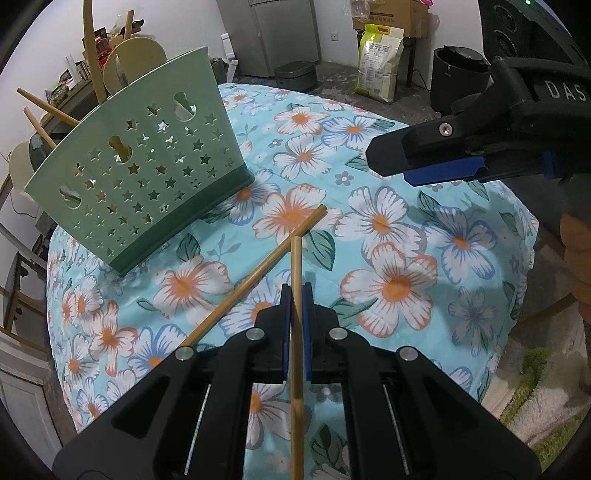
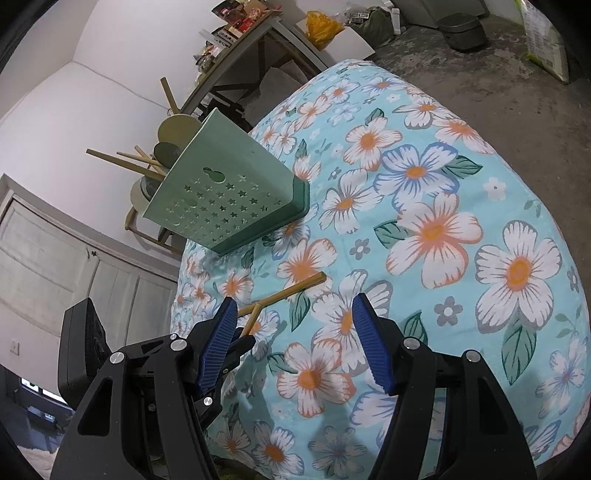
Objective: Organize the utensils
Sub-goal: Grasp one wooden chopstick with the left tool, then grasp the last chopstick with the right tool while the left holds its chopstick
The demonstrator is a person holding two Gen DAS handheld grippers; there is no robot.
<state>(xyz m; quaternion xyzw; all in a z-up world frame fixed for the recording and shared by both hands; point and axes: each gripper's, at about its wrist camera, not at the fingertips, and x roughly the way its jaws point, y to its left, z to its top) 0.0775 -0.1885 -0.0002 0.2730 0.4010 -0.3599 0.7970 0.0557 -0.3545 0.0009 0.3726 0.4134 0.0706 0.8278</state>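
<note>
My left hand-held gripper (image 1: 296,295) pinches one chopstick (image 1: 296,266) above the floral surface (image 1: 388,221), my right hand-held gripper (image 2: 295,343) spread and empty, so I should tilt it tip-first into the green holder (image 1: 147,166), avoiding the second chopstick (image 1: 258,273).

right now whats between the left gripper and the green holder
One loose chopstick on the floral cloth, seen in the left wrist view. Left gripper grips another; green holder.

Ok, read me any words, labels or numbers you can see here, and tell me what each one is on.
"DAS": raised letters on the black body of the right gripper; they run out of frame.
Rice bag: large printed characters, too blurred to read.
Cardboard box: print too small to read.
</note>
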